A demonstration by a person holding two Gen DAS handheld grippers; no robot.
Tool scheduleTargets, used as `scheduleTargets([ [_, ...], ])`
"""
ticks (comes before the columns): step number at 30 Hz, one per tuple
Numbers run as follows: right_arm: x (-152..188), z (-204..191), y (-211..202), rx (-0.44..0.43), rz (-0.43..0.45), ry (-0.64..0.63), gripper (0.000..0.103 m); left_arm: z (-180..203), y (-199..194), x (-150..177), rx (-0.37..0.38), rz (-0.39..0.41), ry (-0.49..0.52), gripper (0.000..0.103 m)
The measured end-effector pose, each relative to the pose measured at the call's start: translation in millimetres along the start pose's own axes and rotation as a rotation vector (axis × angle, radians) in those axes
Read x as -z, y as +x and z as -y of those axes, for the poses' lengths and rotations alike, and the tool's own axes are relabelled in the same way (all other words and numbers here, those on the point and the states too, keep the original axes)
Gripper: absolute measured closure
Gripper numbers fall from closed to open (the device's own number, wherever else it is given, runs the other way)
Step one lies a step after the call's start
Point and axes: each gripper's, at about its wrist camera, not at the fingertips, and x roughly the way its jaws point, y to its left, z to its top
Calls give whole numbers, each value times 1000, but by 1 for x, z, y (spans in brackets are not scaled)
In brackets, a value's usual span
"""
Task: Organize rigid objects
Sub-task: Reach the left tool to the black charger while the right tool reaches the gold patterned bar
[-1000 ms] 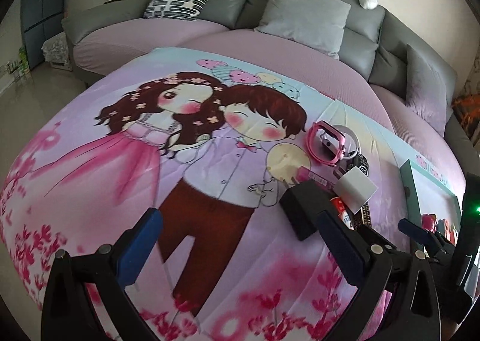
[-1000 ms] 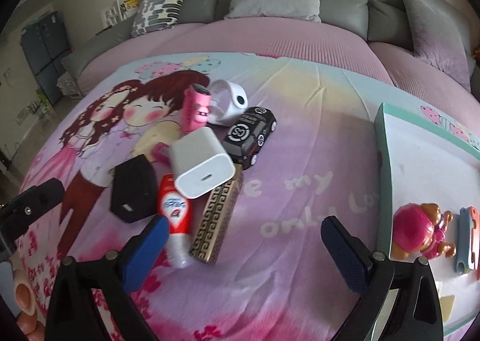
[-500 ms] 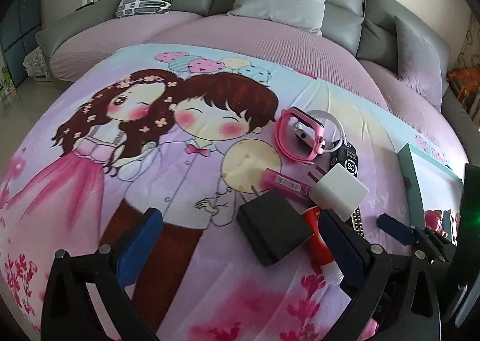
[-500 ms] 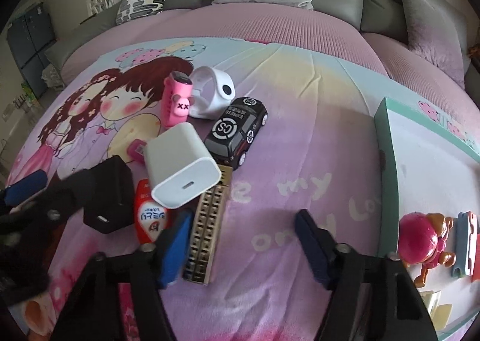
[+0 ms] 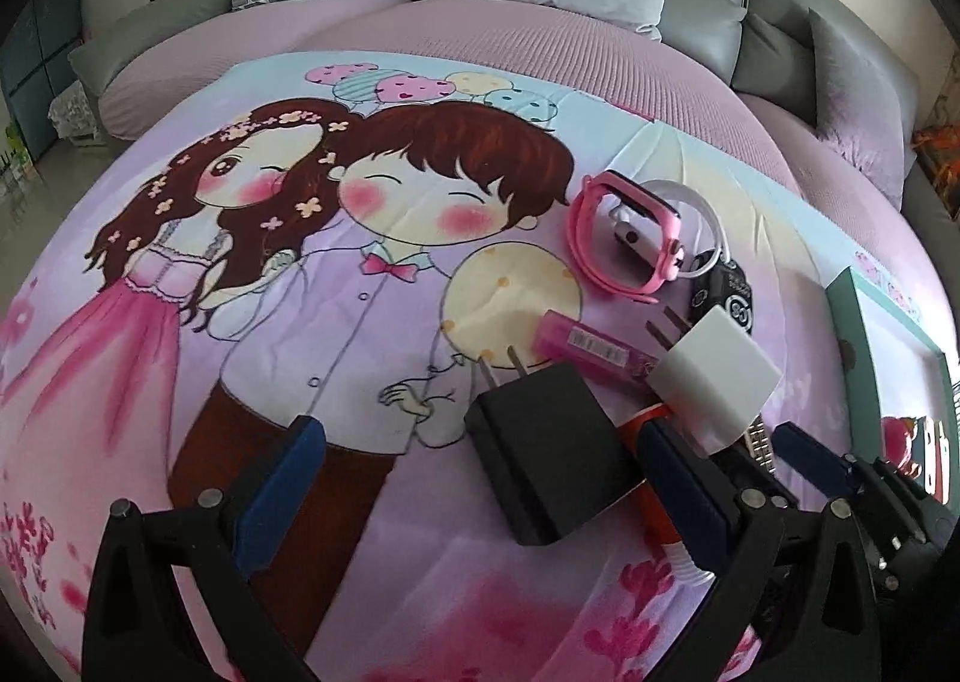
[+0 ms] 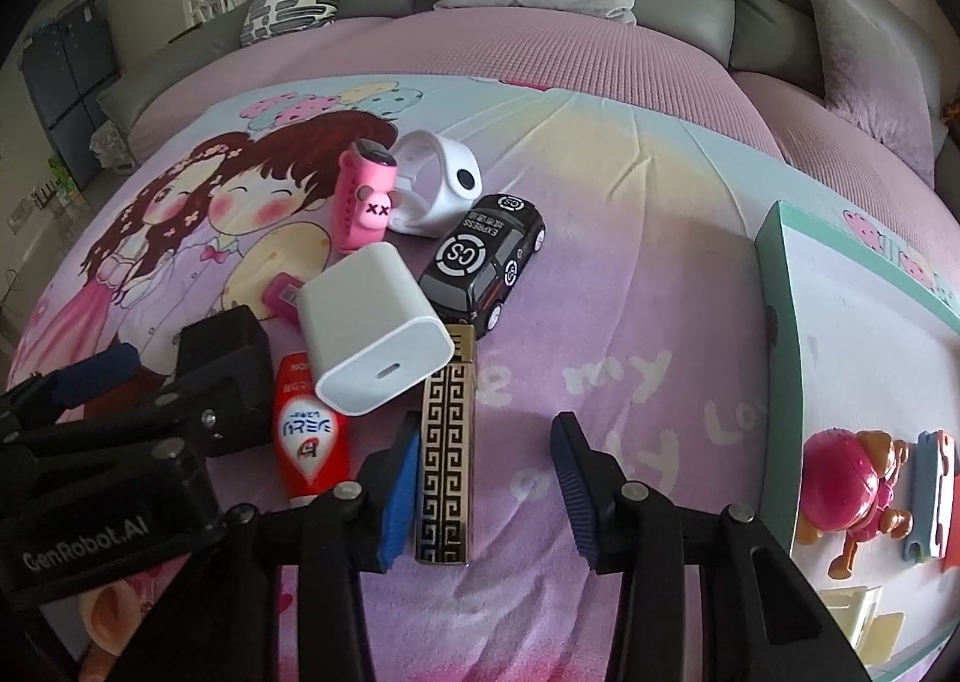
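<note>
Two grippers, both pitched steeply down over the printed bedsheet (image 5: 252, 322), clutter pile between them.

Left gripper (image 5: 480, 478): lower middle of its own view, jaws wide open, holding nothing. Black charger (image 5: 552, 454) lies between the fingers, nearer the right-hand finger (image 5: 678, 484); can't tell whether that pad touches it. The left finger is well clear of it. In the right wrist view the same gripper body shows at lower left, right in front of the black charger.

Pile, left to right in the right wrist view: black charger, red tube (image 6: 309, 430), white charger (image 6: 375, 328) lying partly over the tube top, gold-and-black patterned lighter (image 6: 445, 448), black toy car (image 6: 486, 268) further up. Pink watch (image 6: 363, 202) and white watch (image 6: 438, 184) at upper centre, touching each other. A pink case (image 5: 591, 346) sits behind the chargers.

Right gripper (image 6: 486, 478): lower centre of its view, jaws about a third open and closing. Lighter is between the fingers, tight against the left pad (image 6: 399, 496); the right pad is still apart from it, bare sheet between. Not gripped yet.

Far right: green-edged box (image 6: 780, 286), holding a pink figure toy (image 6: 852, 478) and a blue clip-like piece (image 6: 933, 496).
</note>
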Motion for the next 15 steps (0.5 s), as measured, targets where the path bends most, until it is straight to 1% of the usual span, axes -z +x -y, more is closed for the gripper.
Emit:
scheduleTargets([
  [7, 4, 3, -3, -13, 1, 0, 57, -20, -9, -2, -61, 19, -9, 0],
  [9, 3, 3, -1, -14, -2, -3, 57, -21, -7, -4, -81, 12, -6, 0],
  [13, -1, 1, 2, -10, 2, -12, 58, -16, -2, -4, -84, 5, 10, 0],
  [15, -1, -1, 2, -7, 5, -21, 63, -12, 0, -4, -85, 4, 18, 1],
])
